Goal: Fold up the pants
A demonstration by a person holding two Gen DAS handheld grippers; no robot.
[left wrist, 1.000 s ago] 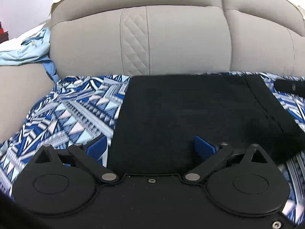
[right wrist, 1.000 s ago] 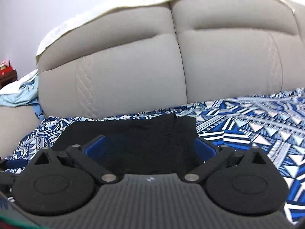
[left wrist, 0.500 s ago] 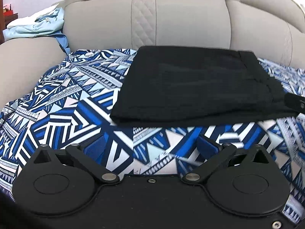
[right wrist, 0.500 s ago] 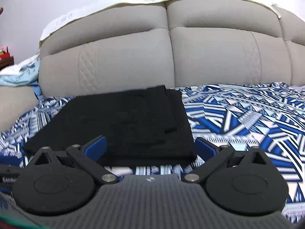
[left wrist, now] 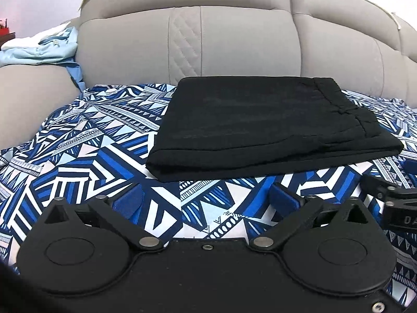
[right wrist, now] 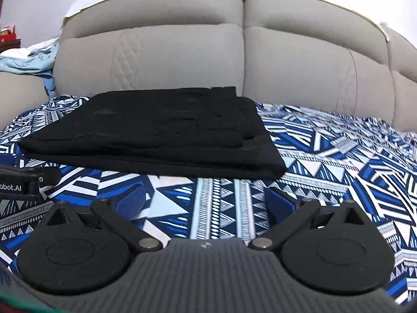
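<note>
The black pants lie folded into a flat rectangular stack on the blue and white patterned cover, with layered edges showing along the near side and the waistband seam running along the stack's right end in the left wrist view. In the right wrist view the same stack sits ahead of the fingers and a little to their left, its near edge apart from both blue pads.

The left gripper is held low over the cover, its fingers spread wide with nothing between them but patterned fabric; the pants lie ahead of the fingertips, clear of them, and reach further to the right than to the left. The right gripper is likewise spread wide and holds nothing, with only the cover between its pads.

Each gripper shows at the edge of the other's view: part of the right one appears beyond the left gripper's right finger, and a black body with white lettering sits left of the right gripper's left finger.

Beyond the pants rises the beige cushioned sofa back, with a quilted diamond panel behind the stack's far left corner. Far to the left of the fingers, a light blue garment is draped over the armrest.
</note>
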